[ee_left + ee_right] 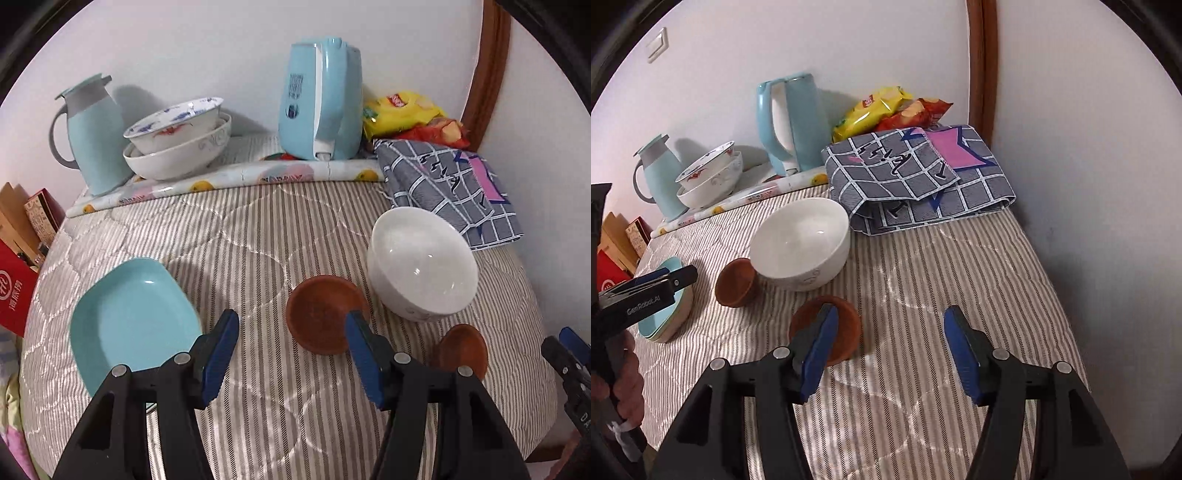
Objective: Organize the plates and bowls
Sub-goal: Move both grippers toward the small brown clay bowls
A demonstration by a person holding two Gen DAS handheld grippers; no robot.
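1. desk cover point(258, 240): grey and white stripes
2. square plate point(129, 325): light turquoise
3. big bowl point(421, 266): plain white
4. two small saucers point(321, 314): reddish brown
5. kettle point(321, 99): pale blue
6. folded cloth point(443, 181): grey with a white grid and a pink patch

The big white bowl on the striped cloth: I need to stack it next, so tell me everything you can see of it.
The white bowl is round, deep and glossy, probably ceramic, with a faint grey motif low on its outer wall. It looks empty and stands upright on the striped quilted cloth, in front of the folded checked fabric. A small brown dish sits right beside it, perhaps touching. No gripper holds it.
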